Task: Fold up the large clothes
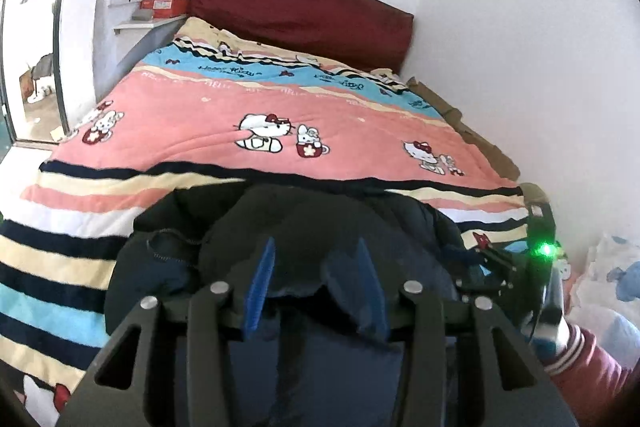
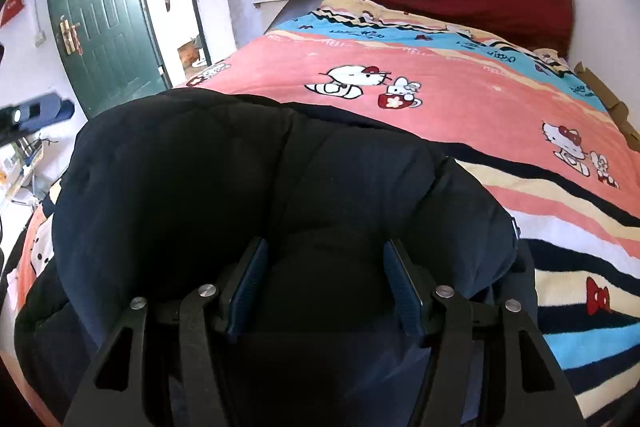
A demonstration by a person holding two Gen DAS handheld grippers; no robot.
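A dark navy padded jacket [image 1: 304, 227] lies bunched at the near end of the bed. My left gripper [image 1: 316, 251] has its blue-padded fingers [image 1: 262, 279] apart, with a thick fold of the jacket bulging between them. In the right wrist view the jacket [image 2: 240, 179] rises as a large puffy mound right in front of the camera. My right gripper [image 2: 326, 267] also has its fingers [image 2: 252, 287] wide apart, with jacket fabric filling the gap. The right gripper's body with a green light shows in the left wrist view [image 1: 540, 255].
The bed carries a pink, blue and striped cartoon-cat quilt [image 1: 256, 99] and a dark red headboard [image 1: 304, 11]. A shelf with a red box [image 1: 164, 3] stands left of it. White wall runs along the right side. A green door [image 2: 104, 27] stands at the left.
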